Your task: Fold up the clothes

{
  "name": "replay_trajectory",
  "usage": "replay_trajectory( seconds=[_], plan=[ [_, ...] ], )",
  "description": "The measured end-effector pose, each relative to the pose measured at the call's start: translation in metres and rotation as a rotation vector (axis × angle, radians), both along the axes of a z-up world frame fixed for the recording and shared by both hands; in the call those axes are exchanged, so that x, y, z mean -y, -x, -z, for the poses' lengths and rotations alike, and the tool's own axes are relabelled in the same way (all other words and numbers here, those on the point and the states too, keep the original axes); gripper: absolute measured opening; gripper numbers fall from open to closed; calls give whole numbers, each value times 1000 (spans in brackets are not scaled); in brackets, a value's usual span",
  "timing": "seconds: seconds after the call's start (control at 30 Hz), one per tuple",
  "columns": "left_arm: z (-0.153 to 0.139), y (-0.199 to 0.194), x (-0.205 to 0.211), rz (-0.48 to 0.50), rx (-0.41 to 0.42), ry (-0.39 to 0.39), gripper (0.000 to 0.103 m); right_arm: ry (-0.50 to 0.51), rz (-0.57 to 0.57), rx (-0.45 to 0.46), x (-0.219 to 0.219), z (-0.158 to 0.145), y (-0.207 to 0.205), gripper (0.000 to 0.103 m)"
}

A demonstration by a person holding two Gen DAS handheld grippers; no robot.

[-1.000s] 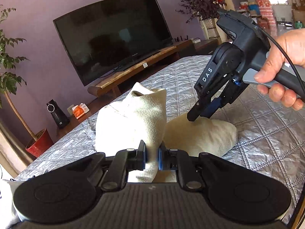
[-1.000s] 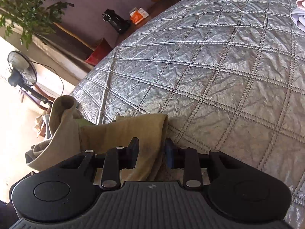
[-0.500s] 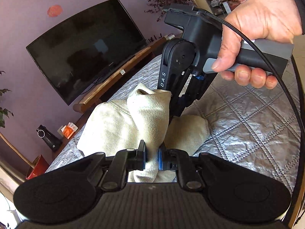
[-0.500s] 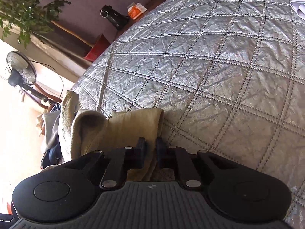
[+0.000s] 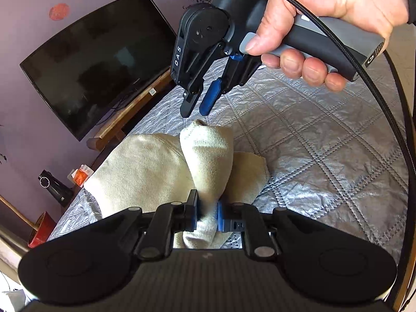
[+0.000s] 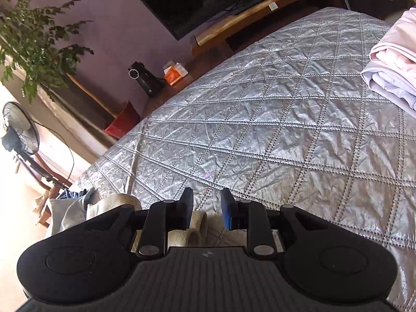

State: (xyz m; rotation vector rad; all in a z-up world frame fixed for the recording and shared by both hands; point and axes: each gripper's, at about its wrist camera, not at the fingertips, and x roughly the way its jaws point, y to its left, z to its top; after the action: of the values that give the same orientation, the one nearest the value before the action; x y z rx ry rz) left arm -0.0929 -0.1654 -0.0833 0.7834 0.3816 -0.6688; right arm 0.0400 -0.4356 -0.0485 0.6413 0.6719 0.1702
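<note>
Pinching a raised fold of the cream garment (image 5: 156,171) on the near left of the silver quilt (image 5: 325,156), the left gripper (image 5: 207,212) grips tight, while the right gripper (image 5: 193,110) hovers above it, parted and empty.

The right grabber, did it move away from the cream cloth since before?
Yes. The right gripper has lifted off the cream cloth on the silver bedspread and now hangs above it, open and empty; earlier its tips pressed into the cloth.

A wide black television (image 5: 98,59) stands on a long wooden bench (image 6: 260,7) at the far purple wall; a leafy green plant (image 6: 33,39) stands left.
</note>
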Motion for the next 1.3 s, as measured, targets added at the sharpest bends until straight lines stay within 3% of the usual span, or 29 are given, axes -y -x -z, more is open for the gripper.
replay_trajectory(
  seconds=[0.03, 0.17, 0.33, 0.43, 0.5, 0.53, 0.6, 0.67, 0.8, 0.93, 1.0, 1.1, 1.2, 1.3],
  plan=[
    [-1, 0, 0, -2, -3, 3, 14, -1, -10, 38, -1, -5, 1, 30],
    [-7, 0, 0, 6, -8, 11, 18, -10, -75, 144, -10, -19, 3, 48],
    [-23, 0, -13, -11, -54, 117, 22, 60, -155, 214, -28, -33, 8, 49],
    [-38, -2, -29, -64, -85, 221, 25, 134, -221, 302, -44, -46, 18, 43],
    [-50, -6, -47, -119, -110, 306, 30, 184, -265, 360, -55, -54, 24, 25],
    [-54, -8, -56, -147, -122, 346, 31, 209, -287, 390, -60, -59, 28, 22],
    [-58, -17, -69, -200, -181, 393, 33, 246, -352, 449, -74, -66, 33, 22],
    [-55, -24, -71, -204, -207, 371, 31, 264, -405, 468, -91, -70, 35, 24],
    [-48, -26, -59, -155, -211, 327, 29, 254, -424, 415, -103, -68, 30, 28],
    [-41, -25, -58, -148, -224, 309, 27, 199, -282, 227, -83, -48, 9, 39],
    [-45, -24, -69, -176, -209, 338, 29, 65, -231, 101, -63, -28, -4, 39],
    [-48, -28, -83, -237, -171, 354, 30, -108, -220, -2, -44, -7, -7, 42],
    [-47, -31, -90, -280, -132, 340, 29, -115, -218, -117, -45, 4, -6, 56],
    [-44, -26, -88, -274, -121, 311, 29, -155, -241, -210, -47, 19, -8, 60]
  ],
)
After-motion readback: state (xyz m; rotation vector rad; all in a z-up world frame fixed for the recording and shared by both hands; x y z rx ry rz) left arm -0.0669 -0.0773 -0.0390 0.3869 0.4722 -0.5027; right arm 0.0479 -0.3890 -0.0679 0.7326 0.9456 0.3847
